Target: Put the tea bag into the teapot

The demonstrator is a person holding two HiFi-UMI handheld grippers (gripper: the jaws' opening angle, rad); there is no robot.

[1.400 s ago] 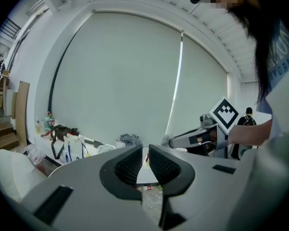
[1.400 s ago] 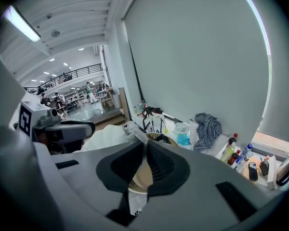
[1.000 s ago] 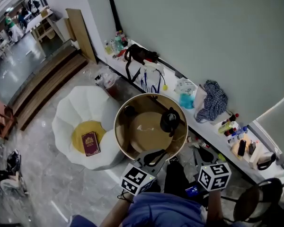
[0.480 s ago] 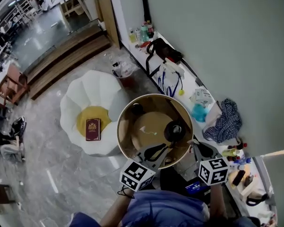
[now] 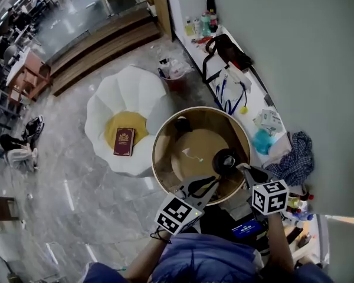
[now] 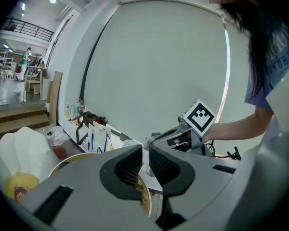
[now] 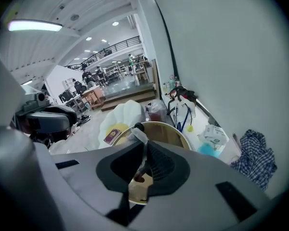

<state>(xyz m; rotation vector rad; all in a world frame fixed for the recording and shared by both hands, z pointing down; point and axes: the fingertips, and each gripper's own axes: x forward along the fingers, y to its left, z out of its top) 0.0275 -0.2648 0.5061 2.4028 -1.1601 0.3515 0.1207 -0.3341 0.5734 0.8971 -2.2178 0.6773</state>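
Note:
A black teapot [image 5: 226,161] stands at the right of the round wooden table [image 5: 165,158], with a small pale scrap [image 5: 192,154] lying to its left. My right gripper [image 5: 243,168] hovers just right of the teapot, over the near rim. In the right gripper view the right gripper [image 7: 143,150] is shut on the tea bag [image 7: 137,136], a thin pale strip sticking up past the tips. My left gripper [image 5: 215,181] is over the near rim, in front of the teapot. In the left gripper view the left gripper [image 6: 145,154] has its jaws a narrow gap apart, with nothing between them.
A small black cup [image 5: 181,122] sits at the table's far edge. A white petal-shaped seat [image 5: 106,111] holding a dark red book [image 5: 124,141] stands left of the table. A wall ledge with bags [image 5: 227,49], bottles and a checked cloth [image 5: 296,161] runs along the right.
The head view has swung, so the table and seat sit higher and further right in the picture. Both grippers stay at the near rim beside the teapot.

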